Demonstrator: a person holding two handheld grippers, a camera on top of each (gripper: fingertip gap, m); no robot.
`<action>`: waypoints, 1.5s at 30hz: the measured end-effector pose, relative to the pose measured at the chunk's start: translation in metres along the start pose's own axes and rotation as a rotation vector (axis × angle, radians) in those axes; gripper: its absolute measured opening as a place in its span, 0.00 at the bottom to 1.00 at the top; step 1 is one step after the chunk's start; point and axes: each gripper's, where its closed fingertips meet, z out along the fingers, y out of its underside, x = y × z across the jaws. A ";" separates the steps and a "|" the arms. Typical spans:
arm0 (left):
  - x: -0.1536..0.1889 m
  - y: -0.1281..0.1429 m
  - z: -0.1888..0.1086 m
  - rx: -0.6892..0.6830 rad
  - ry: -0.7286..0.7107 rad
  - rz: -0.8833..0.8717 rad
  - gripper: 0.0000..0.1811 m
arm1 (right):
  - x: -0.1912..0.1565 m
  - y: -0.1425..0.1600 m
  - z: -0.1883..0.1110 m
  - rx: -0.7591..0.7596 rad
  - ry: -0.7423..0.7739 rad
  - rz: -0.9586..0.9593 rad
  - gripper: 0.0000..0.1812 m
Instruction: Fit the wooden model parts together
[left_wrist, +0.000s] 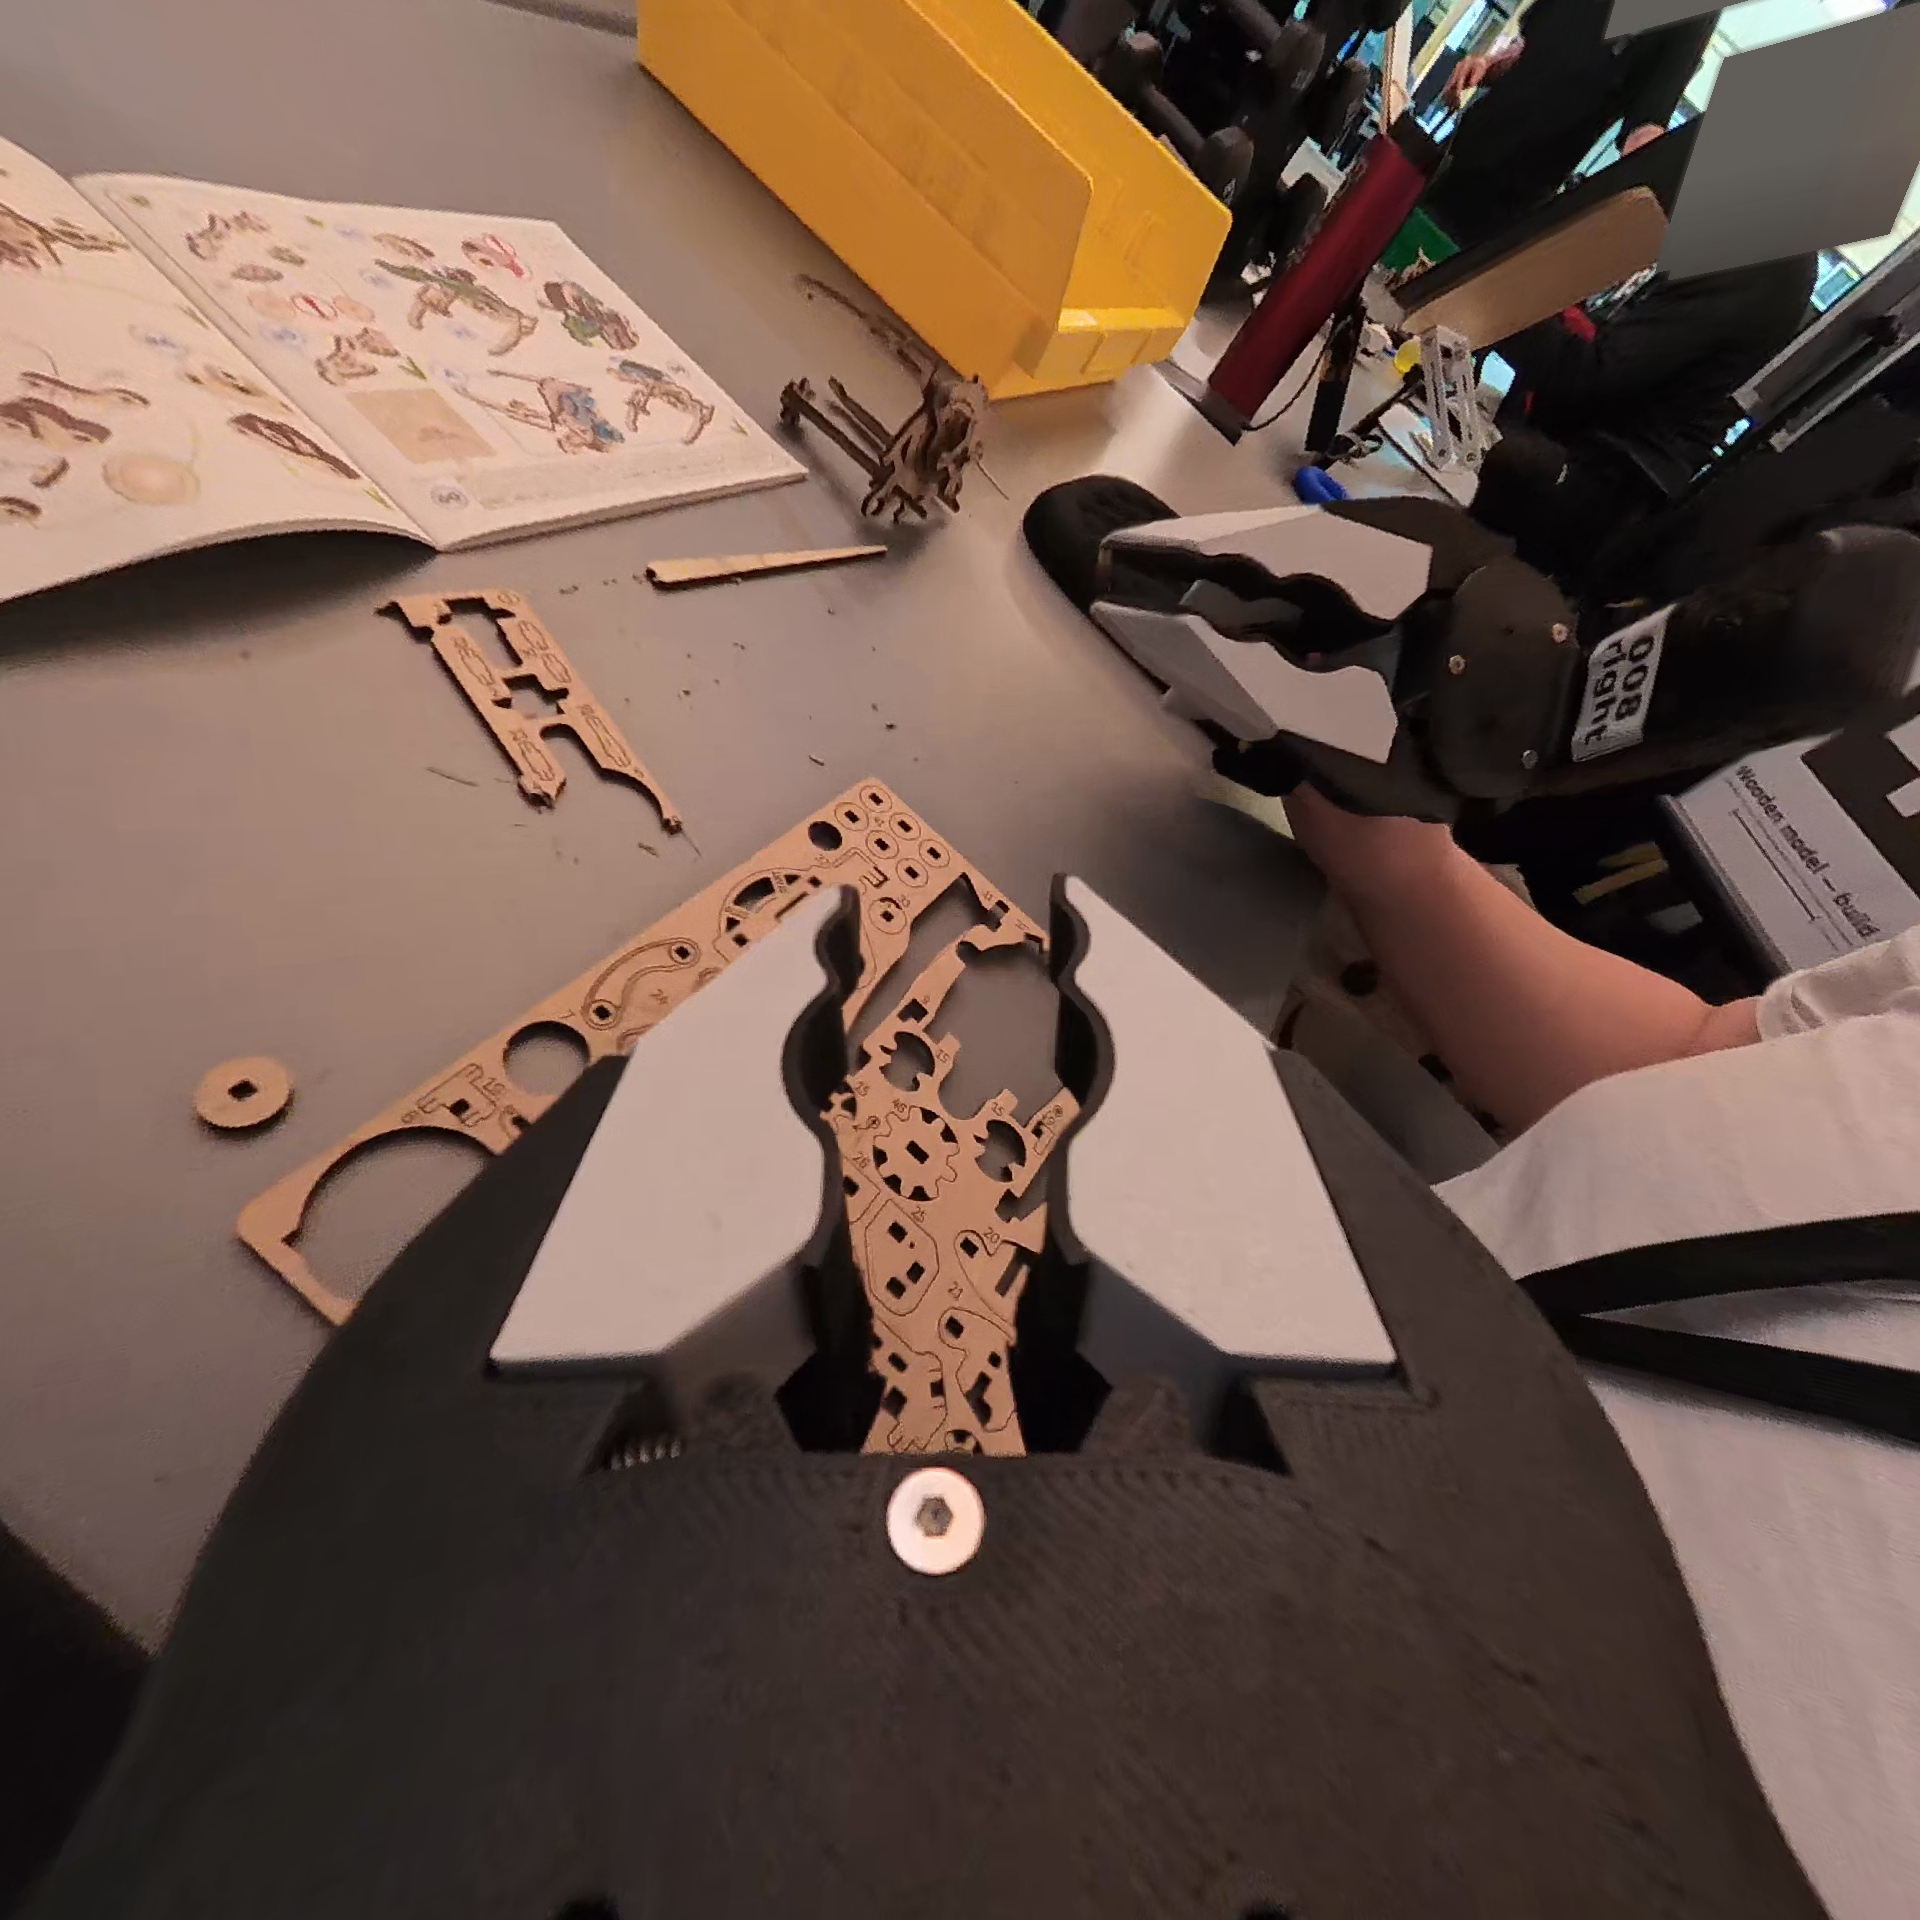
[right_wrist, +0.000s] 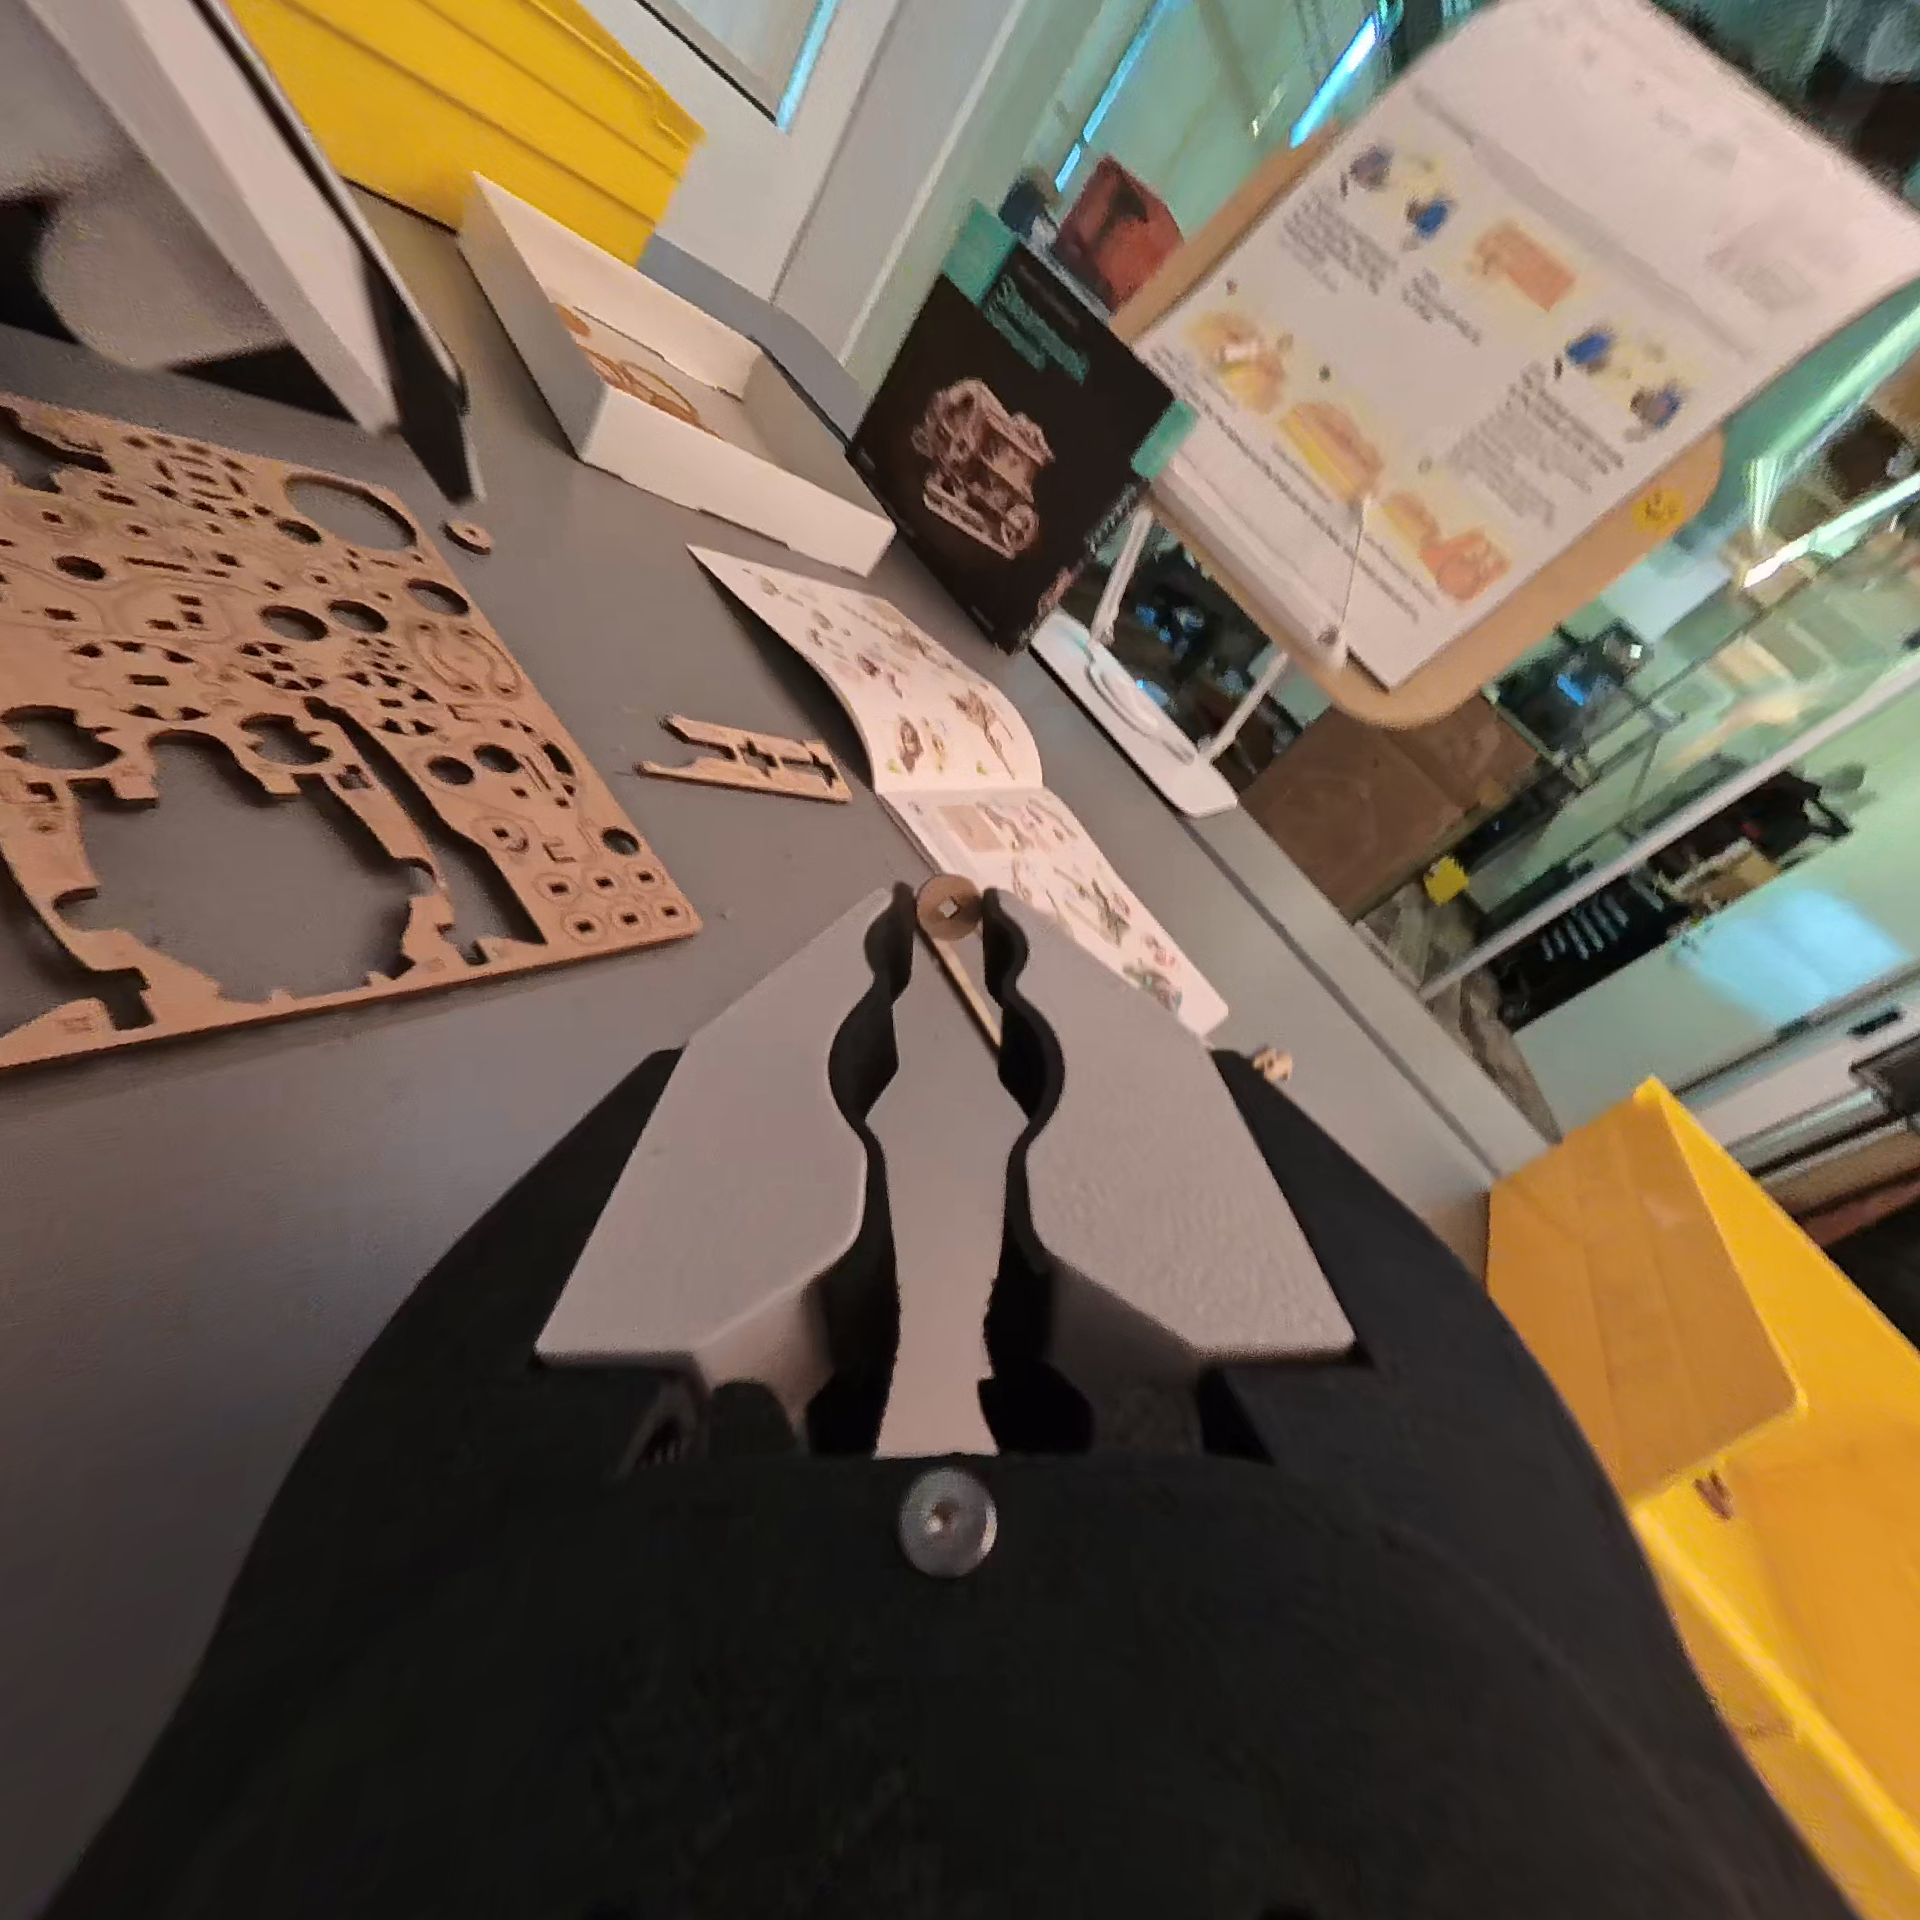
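A laser-cut wooden parts sheet (left_wrist: 665, 977) lies flat on the grey table (left_wrist: 208, 831). My left gripper (left_wrist: 951, 904) hovers just over the sheet, open and empty. My right gripper (right_wrist: 943, 899) is shut on a small round wooden disc (right_wrist: 948, 896) with a square hole, which sits on a thin wooden stick (right_wrist: 971, 987) running back between the fingers. The right gripper also shows in the left wrist view (left_wrist: 1107, 582), held above the table to the right. A dark part-built wooden model (left_wrist: 914, 436) stands beyond it. The sheet also shows in the right wrist view (right_wrist: 260, 727).
An open instruction booklet (left_wrist: 416, 343) lies at the far left, a yellow bin (left_wrist: 935, 177) behind it. A sheet offcut (left_wrist: 530, 696), a wooden strip (left_wrist: 758, 566) and a loose disc (left_wrist: 242, 1091) lie on the table. A white box (right_wrist: 675, 416) and a black box (right_wrist: 1008, 457) stand at the back. Across from one pair of fingers to the other is roughly 12 cm.
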 end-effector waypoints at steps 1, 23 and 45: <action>0.002 0.000 0.003 -0.008 0.007 0.001 0.19 | -0.002 -0.007 0.000 0.020 0.000 -0.019 0.06; 0.043 -0.014 0.055 -0.029 0.286 -0.106 0.09 | -0.048 -0.039 0.004 -0.044 -0.201 -0.237 0.06; 0.049 -0.054 0.023 0.302 0.469 -0.345 0.00 | -0.032 -0.079 0.013 0.119 -0.119 -0.057 0.10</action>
